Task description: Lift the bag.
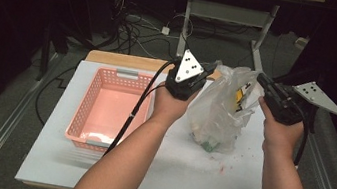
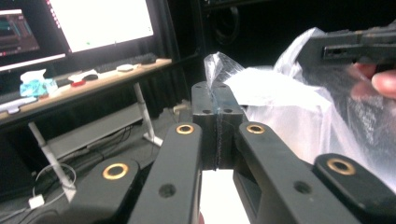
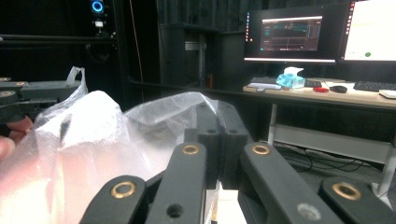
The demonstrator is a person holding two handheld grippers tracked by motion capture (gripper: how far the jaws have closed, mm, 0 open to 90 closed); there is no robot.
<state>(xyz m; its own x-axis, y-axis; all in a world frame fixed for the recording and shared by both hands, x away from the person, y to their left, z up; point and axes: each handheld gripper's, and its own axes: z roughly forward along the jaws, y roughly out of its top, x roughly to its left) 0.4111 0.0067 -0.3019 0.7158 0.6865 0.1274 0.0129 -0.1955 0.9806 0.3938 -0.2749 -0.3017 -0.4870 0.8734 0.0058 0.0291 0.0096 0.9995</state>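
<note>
A clear plastic bag (image 1: 220, 110) with small items inside stands on the white table (image 1: 169, 175), right of centre. My left gripper (image 1: 208, 72) is shut on the bag's left top edge; in the left gripper view the film (image 2: 261, 88) sticks up from between the closed jaws of my left gripper (image 2: 215, 100). My right gripper (image 1: 262, 81) is shut on the bag's right top edge, and the film (image 3: 154, 112) drapes over its closed jaws in the right gripper view, where my right gripper (image 3: 217, 119) points toward the other one. The bag's mouth is stretched between both.
A pink plastic basket (image 1: 84, 107) sits empty on the table's left half, close to my left forearm. Small crumbs (image 1: 232, 162) lie on the table near the bag. Behind the table stand a desk leg (image 1: 186, 21) and floor cables (image 1: 136, 29). A desk with monitors (image 3: 289, 35) is farther off.
</note>
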